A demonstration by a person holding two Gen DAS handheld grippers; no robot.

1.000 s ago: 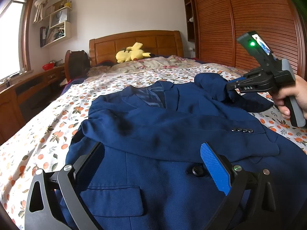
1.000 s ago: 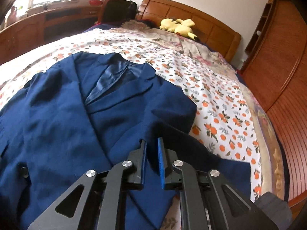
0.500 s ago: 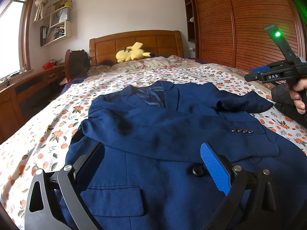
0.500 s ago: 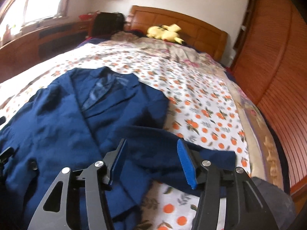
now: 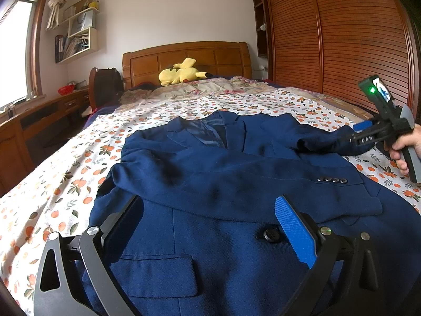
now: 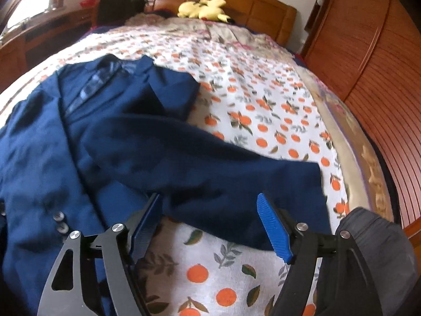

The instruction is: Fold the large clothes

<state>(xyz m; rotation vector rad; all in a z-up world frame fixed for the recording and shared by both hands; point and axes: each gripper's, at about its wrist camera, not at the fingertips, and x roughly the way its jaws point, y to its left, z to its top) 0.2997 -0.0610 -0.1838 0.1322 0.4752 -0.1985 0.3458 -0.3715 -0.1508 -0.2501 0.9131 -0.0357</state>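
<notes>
A navy blue jacket [image 5: 236, 179] lies front up on the flowered bedspread [image 5: 65, 184]. One sleeve is folded across its chest, with the cuff buttons [image 5: 331, 179] showing. The other sleeve [image 6: 210, 163] lies stretched out to the right over the bedspread. My right gripper [image 6: 210, 226] hangs low over that sleeve's cuff end, jaws opening; the cuff edge lies between the fingers and the pads do not press it. In the left wrist view a hand holds the right gripper [image 5: 357, 134] at the right edge. My left gripper [image 5: 210, 226] stands open over the jacket's lower front, gripping nothing.
A yellow plush toy [image 5: 181, 75] lies by the wooden headboard [image 5: 184, 55]. Slatted wardrobe doors [image 5: 342, 39] run along the right side. A wooden desk [image 5: 39, 121] and a dark chair [image 5: 105, 84] stand at the left. A dark grey object [image 6: 373, 258] sits beside my right gripper.
My right gripper held the sleeve's end shut above the jacket; it has let go, opened, and moved right and down. The sleeve now lies flat to the right. The left gripper has kept still.
</notes>
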